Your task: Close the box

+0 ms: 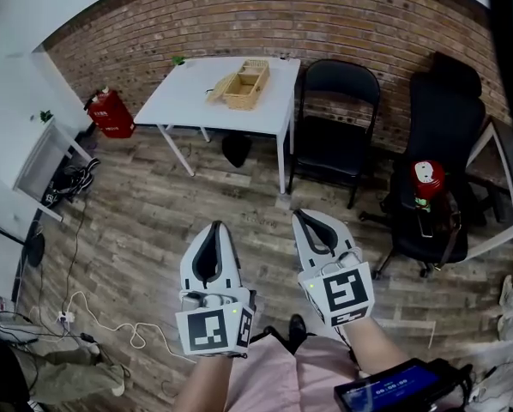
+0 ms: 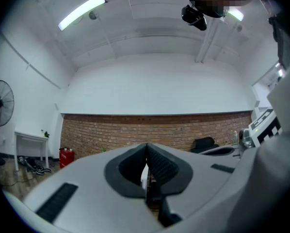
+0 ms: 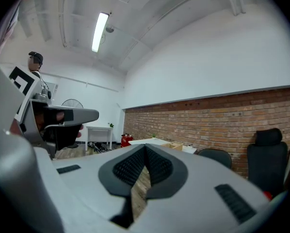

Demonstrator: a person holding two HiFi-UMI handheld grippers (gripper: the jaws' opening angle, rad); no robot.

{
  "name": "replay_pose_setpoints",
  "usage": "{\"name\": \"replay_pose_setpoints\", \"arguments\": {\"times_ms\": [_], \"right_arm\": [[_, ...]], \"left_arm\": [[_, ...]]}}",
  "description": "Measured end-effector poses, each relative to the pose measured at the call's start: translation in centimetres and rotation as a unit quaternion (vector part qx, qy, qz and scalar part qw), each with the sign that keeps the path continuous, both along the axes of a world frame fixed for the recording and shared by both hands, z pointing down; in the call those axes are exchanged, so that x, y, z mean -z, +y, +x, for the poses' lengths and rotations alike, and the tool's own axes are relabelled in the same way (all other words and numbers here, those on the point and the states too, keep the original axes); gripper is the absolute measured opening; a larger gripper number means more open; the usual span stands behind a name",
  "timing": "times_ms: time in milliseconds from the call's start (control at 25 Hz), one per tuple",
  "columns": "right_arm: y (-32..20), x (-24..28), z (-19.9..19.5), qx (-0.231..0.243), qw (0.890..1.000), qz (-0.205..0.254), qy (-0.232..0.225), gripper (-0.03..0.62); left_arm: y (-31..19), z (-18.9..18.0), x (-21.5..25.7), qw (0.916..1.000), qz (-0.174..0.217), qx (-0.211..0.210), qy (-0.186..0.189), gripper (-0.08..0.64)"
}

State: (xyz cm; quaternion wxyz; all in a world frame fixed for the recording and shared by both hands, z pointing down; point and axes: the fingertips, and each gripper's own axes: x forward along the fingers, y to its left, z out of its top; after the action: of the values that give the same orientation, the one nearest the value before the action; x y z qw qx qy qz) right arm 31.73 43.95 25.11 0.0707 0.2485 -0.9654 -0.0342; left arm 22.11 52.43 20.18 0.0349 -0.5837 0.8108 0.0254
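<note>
Standing open toward twelve o'clock in the head view, the box (image 1: 244, 86) is seen on the white tabletop (image 1: 186, 93) by the brick wall (image 1: 359, 24), its lid folded out toward nine o'clock. The left gripper (image 1: 214, 225) and the right gripper (image 1: 302, 215) are held side by side over the wooden floor (image 1: 145, 221), well apart from the tabletop, each with jaws pressed together on nothing. A black folding chair (image 1: 335, 123) is set just beside the tabletop at three o'clock.

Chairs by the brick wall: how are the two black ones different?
The folding chair is thin with straight legs; the office chair is padded, on a wheeled base. The folding chair's seat is bare; the office chair holds a red object. Both are black.
</note>
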Motion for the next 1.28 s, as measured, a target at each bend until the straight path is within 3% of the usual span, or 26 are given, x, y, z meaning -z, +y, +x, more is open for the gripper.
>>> {"name": "replay_pose_setpoints", "arguments": {"times_ms": [360,400,440,480,760,1280], "right_arm": [[-2.4,-0.5,-0.3,0.003,1.0,0.002,-0.011,0.002],[-2.8,-0.6,-0.7,0.004,1.0,0.002,-0.011,0.005],[-3.2,-0.8,-1.1,0.007,1.0,0.0,-0.01,0.115],[-3.6,-1.1,-1.7,0.01,1.0,-0.003,-0.008,0.188],[-8.0,-2.7,-6.7,0.003,1.0,-0.007,0.009,0.179],[-17.2,-3.4,-20.3,-0.034,0.999,-0.014,0.026,0.149]], "left_arm": [[-1.3,-0.5,-1.0,0.9997,0.01,0.012,0.02,0.016],[-1.7,-0.7,-1.2,0.9996,0.012,0.005,0.026,0.094],[-2.1,-1.0,-1.5,0.9995,0.012,0.0,0.03,0.175],[-2.5,-1.5,-1.7,0.9994,0.012,-0.002,0.034,0.206],[-7.0,-6.9,-3.2,0.9992,0.006,-0.009,0.039,0.207],[-15.7,-21.9,-3.9,0.9981,-0.004,-0.036,0.049,0.204]]}}
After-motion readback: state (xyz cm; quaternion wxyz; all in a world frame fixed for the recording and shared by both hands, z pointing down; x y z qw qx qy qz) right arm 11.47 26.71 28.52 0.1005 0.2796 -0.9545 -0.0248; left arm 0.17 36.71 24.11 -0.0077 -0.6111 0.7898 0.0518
